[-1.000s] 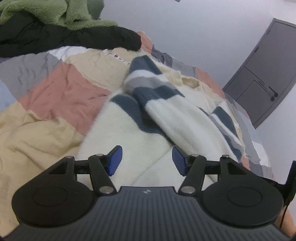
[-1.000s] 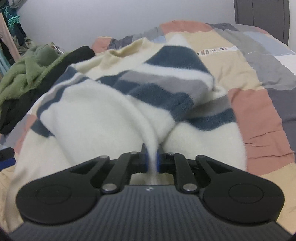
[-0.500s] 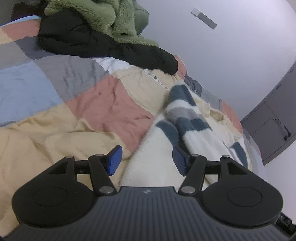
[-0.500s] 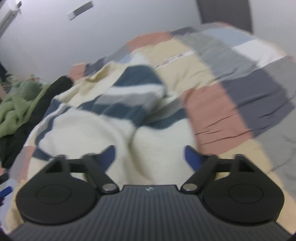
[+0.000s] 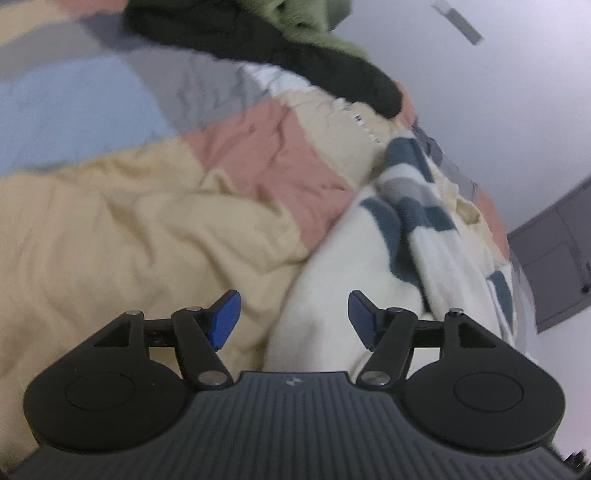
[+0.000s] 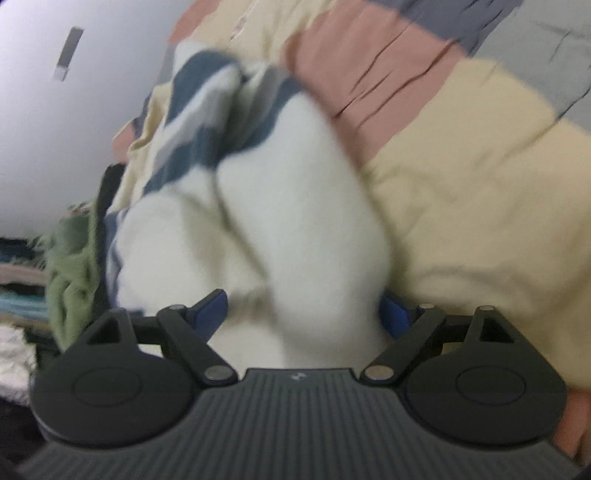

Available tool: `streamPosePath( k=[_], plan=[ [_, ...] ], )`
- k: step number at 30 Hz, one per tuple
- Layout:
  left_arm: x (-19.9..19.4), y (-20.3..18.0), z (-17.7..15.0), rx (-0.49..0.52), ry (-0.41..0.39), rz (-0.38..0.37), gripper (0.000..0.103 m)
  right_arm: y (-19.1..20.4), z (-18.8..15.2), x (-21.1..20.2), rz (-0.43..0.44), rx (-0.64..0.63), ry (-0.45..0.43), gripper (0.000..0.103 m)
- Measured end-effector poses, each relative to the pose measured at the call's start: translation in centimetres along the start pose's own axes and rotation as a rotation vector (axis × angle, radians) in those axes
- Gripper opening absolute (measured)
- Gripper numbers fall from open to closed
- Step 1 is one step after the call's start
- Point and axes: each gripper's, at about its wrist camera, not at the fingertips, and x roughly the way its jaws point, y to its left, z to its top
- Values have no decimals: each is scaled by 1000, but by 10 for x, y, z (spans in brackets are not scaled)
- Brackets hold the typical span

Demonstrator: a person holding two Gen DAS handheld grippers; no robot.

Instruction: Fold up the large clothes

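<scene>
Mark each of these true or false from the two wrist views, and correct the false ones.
1. The cream sweater with blue and grey stripes lies on a patchwork quilt. True.
2. The right gripper is clamped shut on the sweater. False: its jaws have just been opening and stand wide, with cream fabric bulging between them.
3. The left gripper is open and grips nothing. True.
4. A green fleece garment lies on top of a black garment at the far side of the bed. True.
5. The quilt is plain white. False: it has beige, pink, grey and blue patches.
</scene>
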Motion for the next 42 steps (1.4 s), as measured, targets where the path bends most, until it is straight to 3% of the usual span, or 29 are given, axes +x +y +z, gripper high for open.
streamPosePath(
  k=[4,8,13,15,17,19,20,21,23,24,26,31,34,36,38,42],
  plan=[
    [3,13,-1,-87,35,-16,71,12,-16,0,170,-59,65,89],
    [14,21,-3,-159,108,-75,74,26,-27,-8,248,-108,69,89],
    [30,14,-14,-171,212,-136,77,21,-41,0,169,-76,89,88],
    [33,10,-18,-153,222,-135,77,18,-46,4,96,-73,69,87],
    [33,4,-20,-128,230,-153,77,17,-44,5,82,-69,50,85],
    [31,-2,-24,-102,233,-189,77,17,-42,4,98,-64,43,61],
    [28,-7,-27,-80,224,-234,77,17,-42,3,144,-64,52,42],
    [25,-12,-28,-58,221,-281,77,17,-42,0,217,-58,46,36],
    [21,-26,-33,-7,225,-363,77,20,-44,-7,309,-67,45,36],
    [20,-31,-36,14,225,-364,77,22,-46,-9,296,-78,32,36],
    [24,-39,-43,59,242,-294,77,21,-48,-5,231,-74,38,36],
    [42,-32,-57,34,319,-179,75,20,-53,9,94,-75,74,37],
    [40,-36,-59,54,309,-159,60,29,-62,9,61,-133,73,37],
    [38,-36,-60,59,302,-150,34,28,-66,5,36,-201,70,33],
    [31,-32,-56,28,285,-176,25,30,-63,-4,35,-216,43,21],
    [7,-24,-42,-52,256,-296,18,31,-49,-36,137,-195,-8,17]
  ],
)
